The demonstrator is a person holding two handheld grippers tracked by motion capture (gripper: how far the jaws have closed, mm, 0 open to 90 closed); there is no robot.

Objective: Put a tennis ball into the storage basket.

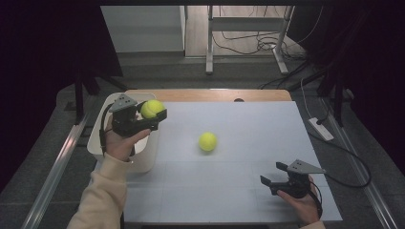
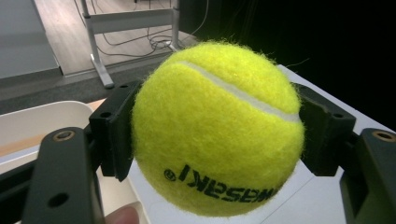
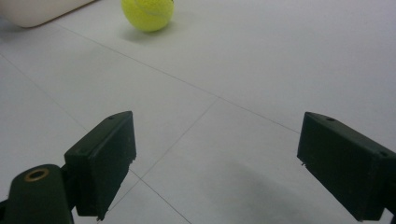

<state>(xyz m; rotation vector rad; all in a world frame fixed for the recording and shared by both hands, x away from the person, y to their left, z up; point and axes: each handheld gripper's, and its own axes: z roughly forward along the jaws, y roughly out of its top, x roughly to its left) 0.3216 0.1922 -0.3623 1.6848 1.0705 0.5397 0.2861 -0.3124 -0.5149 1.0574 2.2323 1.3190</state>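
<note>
Even overhead light brightens the desk (image 1: 229, 191), dark surrounds beyond it. A soft shadow lies under the loose ball (image 1: 207, 141). Jaws close to both gripper cameras look slightly soft.

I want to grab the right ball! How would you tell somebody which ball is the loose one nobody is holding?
Find the white table with the white bin at its left edge. Near the table's middle, right of the bin, a yellow tennis ball lies by itself. The other ball is clamped in the left gripper above the bin; the right gripper is open.
</note>
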